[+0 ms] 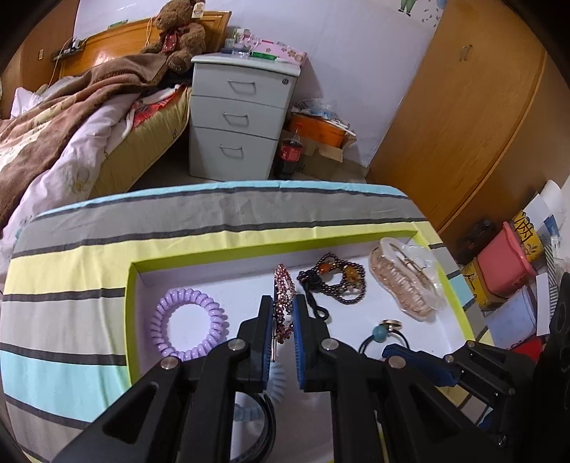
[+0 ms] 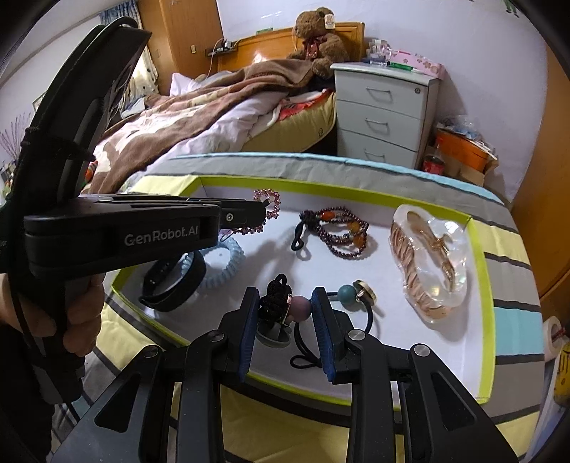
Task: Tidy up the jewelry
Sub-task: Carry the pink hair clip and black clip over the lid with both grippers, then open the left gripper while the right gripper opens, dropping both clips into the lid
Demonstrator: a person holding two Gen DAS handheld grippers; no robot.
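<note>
The left claw (image 1: pixel 283 313) is clamped on a pink beaded hair clip (image 1: pixel 283 285), its blue pads pressing the clip from both sides above the white floor of a shallow tray (image 1: pixel 133 285) with a lime-green rim. In the right wrist view the right claw (image 2: pixel 285 302) stands about half apart with a mauve bead (image 2: pixel 301 310) and a black knotted cord (image 2: pixel 274 297) between its pads; whether the pads press on them I cannot tell. Under it lies a black hair tie (image 2: pixel 359 310) with a teal bead (image 2: pixel 347 294) and a gold-rimmed disc (image 2: pixel 364 289) at about two o'clock from the claw.

At nine o'clock from the left claw lies a purple coil hair tie (image 1: pixel 188 322). In the right wrist view a pale blue coil tie (image 2: pixel 228 263) and a black band (image 2: pixel 174 281) sit at ten o'clock.

Farther in, at twelve to one o'clock, rests a dark beaded bracelet (image 2: pixel 335 231) with amber beads. At two o'clock lies a large translucent claw clip (image 2: pixel 427 256) against the tray's right wall.

The tray sits on a striped surface (image 1: pixel 71 285). Beyond it stand a bed (image 1: pixel 71 117), a teddy bear (image 1: pixel 176 32) and a grey drawer unit (image 1: pixel 238 114).
</note>
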